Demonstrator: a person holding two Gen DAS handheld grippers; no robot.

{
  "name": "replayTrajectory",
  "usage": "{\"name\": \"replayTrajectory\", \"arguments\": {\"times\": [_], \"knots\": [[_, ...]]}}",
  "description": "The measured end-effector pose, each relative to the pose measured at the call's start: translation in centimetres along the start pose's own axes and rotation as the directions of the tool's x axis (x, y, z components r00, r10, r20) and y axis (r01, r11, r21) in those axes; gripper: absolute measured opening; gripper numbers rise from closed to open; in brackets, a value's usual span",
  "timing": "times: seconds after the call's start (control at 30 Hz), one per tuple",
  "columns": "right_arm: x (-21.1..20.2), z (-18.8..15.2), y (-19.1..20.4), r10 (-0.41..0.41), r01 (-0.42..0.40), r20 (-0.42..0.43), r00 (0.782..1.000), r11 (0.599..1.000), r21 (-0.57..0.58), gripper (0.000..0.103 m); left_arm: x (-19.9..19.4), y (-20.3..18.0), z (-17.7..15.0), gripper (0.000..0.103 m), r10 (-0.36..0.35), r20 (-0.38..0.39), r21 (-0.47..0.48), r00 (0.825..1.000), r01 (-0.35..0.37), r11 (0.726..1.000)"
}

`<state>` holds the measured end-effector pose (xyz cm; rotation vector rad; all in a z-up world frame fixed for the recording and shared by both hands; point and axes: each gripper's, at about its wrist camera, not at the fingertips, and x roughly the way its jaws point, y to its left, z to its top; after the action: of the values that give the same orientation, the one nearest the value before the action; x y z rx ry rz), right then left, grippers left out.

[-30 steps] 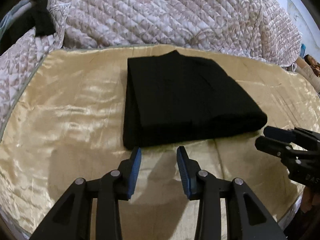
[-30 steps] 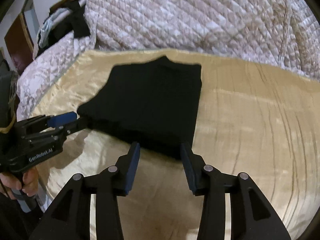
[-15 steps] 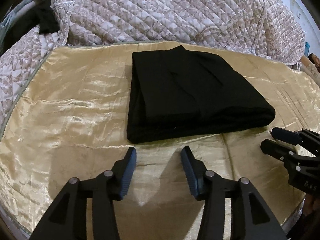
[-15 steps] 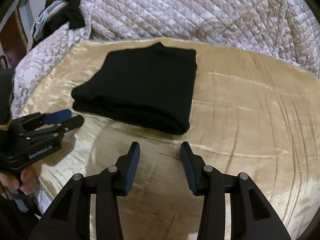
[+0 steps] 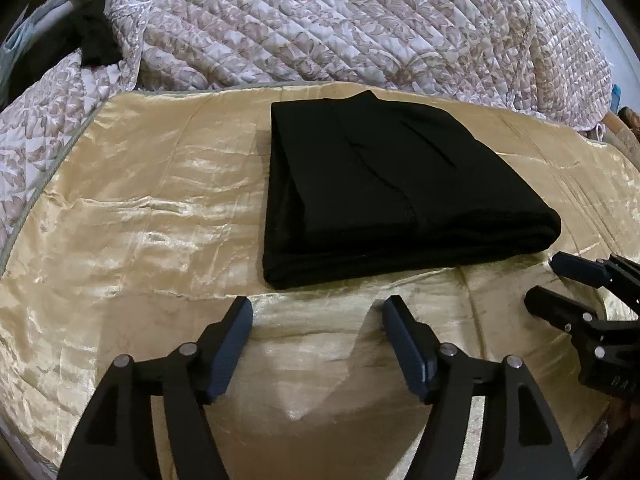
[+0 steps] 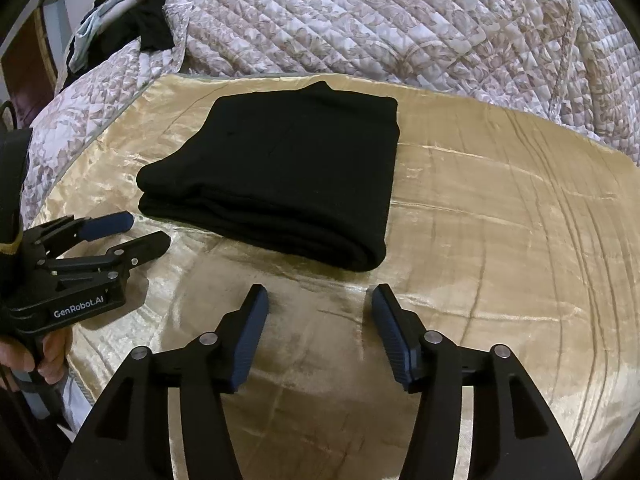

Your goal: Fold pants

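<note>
The black pants [image 5: 384, 192] lie folded into a thick flat rectangle on the gold satin cloth [image 5: 140, 208]; they also show in the right wrist view [image 6: 280, 176]. My left gripper [image 5: 318, 312] is open and empty, just short of the pants' near edge. My right gripper [image 6: 320, 300] is open and empty, a little back from the pants' near right corner. The left gripper also appears at the left of the right wrist view [image 6: 148, 232], and the right gripper at the right of the left wrist view [image 5: 540, 282]. Neither touches the pants.
A quilted floral bedspread [image 5: 340, 28] is bunched up behind the gold cloth. Dark clothing [image 6: 148, 28] lies at the far left on the bed. The cloth's near edge [image 6: 76, 380] drops off by the hand holding the left gripper.
Both grippers have drawn back from the pants' near edge and opened slightly wider. The pants stay folded and still.
</note>
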<state>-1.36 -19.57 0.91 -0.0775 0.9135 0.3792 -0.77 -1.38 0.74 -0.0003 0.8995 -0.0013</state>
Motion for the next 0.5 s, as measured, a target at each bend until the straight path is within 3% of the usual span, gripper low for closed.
{"name": "replayTrajectory", "arguments": {"times": [0.5], "knots": [[-0.01,-0.15,0.24,-0.007,0.007,0.005,1.000,1.000,-0.014,0.061,0.00,-0.10,0.00,0.074,-0.002,-0.006,0.019,1.000,0.002,1.000]]}}
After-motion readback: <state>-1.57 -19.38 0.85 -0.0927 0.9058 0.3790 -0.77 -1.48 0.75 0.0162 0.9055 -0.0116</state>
